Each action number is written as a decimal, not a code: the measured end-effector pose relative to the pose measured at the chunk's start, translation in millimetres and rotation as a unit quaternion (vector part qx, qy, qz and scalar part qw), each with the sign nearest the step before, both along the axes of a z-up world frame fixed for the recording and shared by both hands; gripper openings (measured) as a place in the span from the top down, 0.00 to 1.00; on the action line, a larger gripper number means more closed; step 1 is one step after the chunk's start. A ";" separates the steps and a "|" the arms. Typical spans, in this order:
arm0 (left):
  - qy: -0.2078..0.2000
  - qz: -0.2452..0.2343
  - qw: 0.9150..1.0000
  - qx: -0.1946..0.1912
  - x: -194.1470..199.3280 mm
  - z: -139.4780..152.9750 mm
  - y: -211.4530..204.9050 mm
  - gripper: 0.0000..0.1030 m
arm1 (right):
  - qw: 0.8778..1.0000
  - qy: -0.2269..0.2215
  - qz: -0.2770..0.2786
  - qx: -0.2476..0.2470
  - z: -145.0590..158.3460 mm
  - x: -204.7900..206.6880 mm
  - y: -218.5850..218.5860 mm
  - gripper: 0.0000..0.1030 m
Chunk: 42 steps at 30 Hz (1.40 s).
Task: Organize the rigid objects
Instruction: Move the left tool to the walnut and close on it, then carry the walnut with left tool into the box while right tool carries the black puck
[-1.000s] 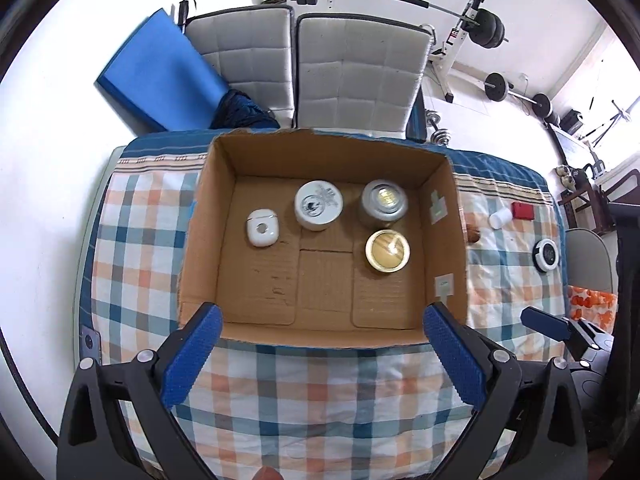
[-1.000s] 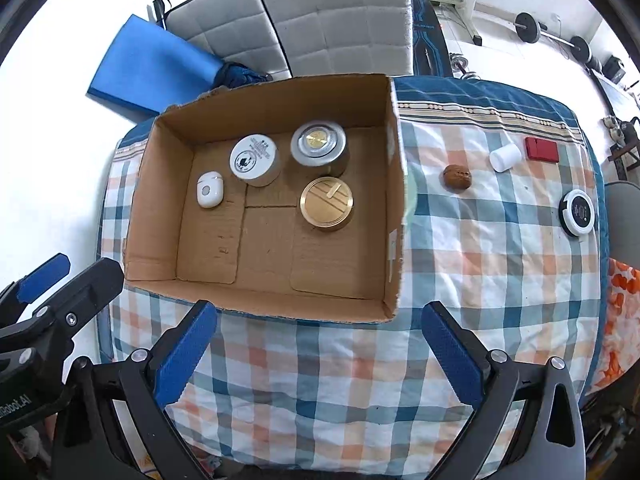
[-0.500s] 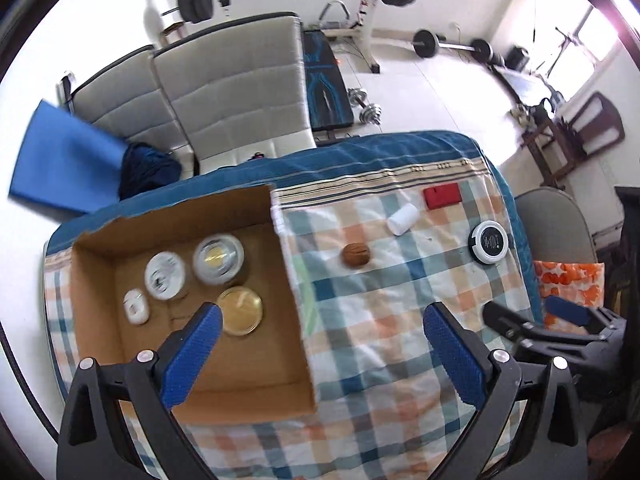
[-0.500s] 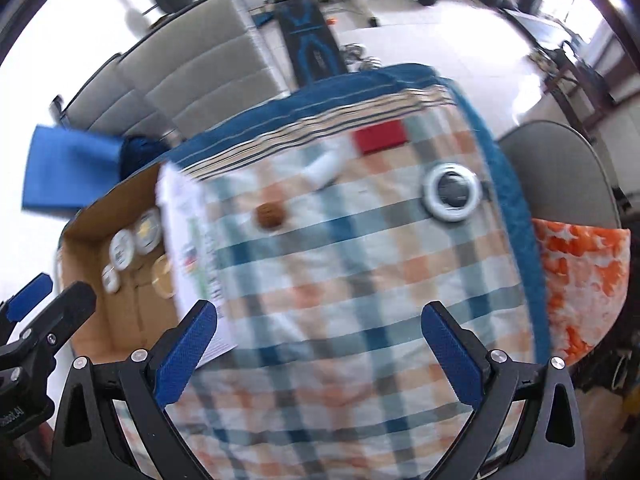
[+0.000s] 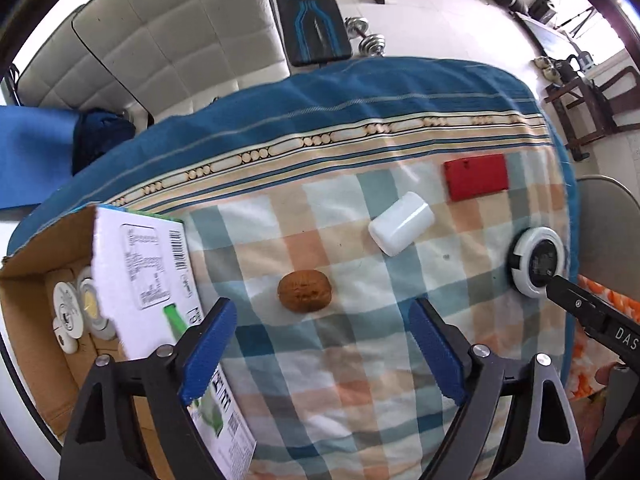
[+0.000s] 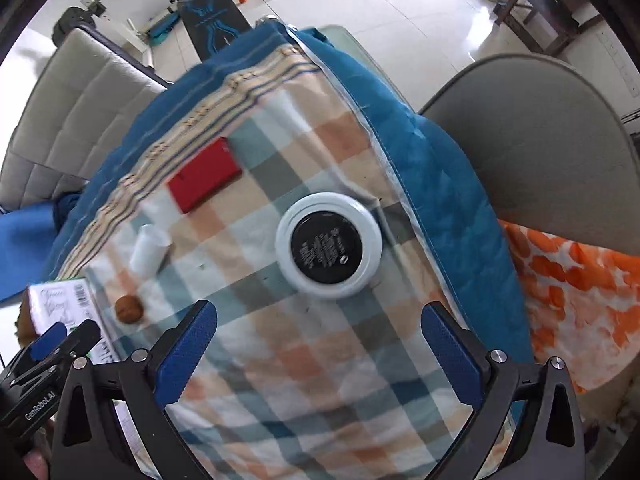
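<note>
— Where are the grippers?

— Both wide apart, holding nothing. The left gripper hangs over the checked cloth, with the walnut just ahead between its fingers. The right gripper faces the round black-and-white tin.

— And the rest?

— A white cap and a red card lie farther back, apart from each other. The cardboard box sits at the cloth's left — small round tins inside it.
</note>
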<state>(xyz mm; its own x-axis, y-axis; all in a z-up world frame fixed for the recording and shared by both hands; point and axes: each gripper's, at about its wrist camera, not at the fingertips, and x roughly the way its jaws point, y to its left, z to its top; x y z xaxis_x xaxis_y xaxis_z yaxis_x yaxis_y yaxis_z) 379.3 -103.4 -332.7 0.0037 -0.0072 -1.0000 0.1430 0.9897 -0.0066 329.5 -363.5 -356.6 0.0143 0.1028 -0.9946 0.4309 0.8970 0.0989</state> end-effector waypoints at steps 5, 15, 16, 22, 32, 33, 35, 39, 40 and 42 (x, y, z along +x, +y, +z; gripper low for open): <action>0.030 0.024 0.999 0.010 11.1 -31.5 8.9 0.15 | 1.000 0.024 0.005 0.006 -36.2 17.3 -0.9 0.00; 0.070 0.021 0.997 0.030 13.0 -70.8 10.1 0.38 | 0.999 0.052 0.017 0.005 -70.5 31.3 11.6 0.04; 0.076 0.021 0.996 0.028 12.8 -74.1 10.2 0.48 | 0.998 0.055 0.017 0.001 -73.1 32.2 11.6 0.06; 0.070 0.022 0.997 0.022 10.7 -76.6 8.4 0.62 | 0.998 0.065 0.021 -0.015 -80.2 34.5 12.5 0.18; 0.044 0.021 0.999 0.008 14.2 -57.3 13.5 0.62 | 0.997 0.059 0.052 -0.008 -61.7 23.5 11.4 0.26; 0.042 0.020 0.999 0.006 12.9 -52.4 11.3 0.62 | 0.997 0.059 0.056 -0.005 -60.0 19.9 13.4 0.26; 0.039 0.019 0.999 -0.001 7.9 -45.3 10.0 0.62 | 0.996 0.057 0.064 0.004 -56.6 11.6 17.7 0.26; 0.028 0.013 0.999 -0.015 -6.4 -28.3 9.6 0.62 | 0.996 0.051 0.076 0.018 -46.8 -6.0 30.0 0.26; 0.024 0.013 0.999 -0.018 -11.1 -21.4 8.4 0.62 | 0.995 0.048 0.080 0.019 -44.1 -10.0 33.6 0.26; 0.015 0.012 1.000 -0.024 -18.3 -9.5 9.3 0.62 | 0.995 0.044 0.086 0.020 -38.0 -17.0 40.3 0.26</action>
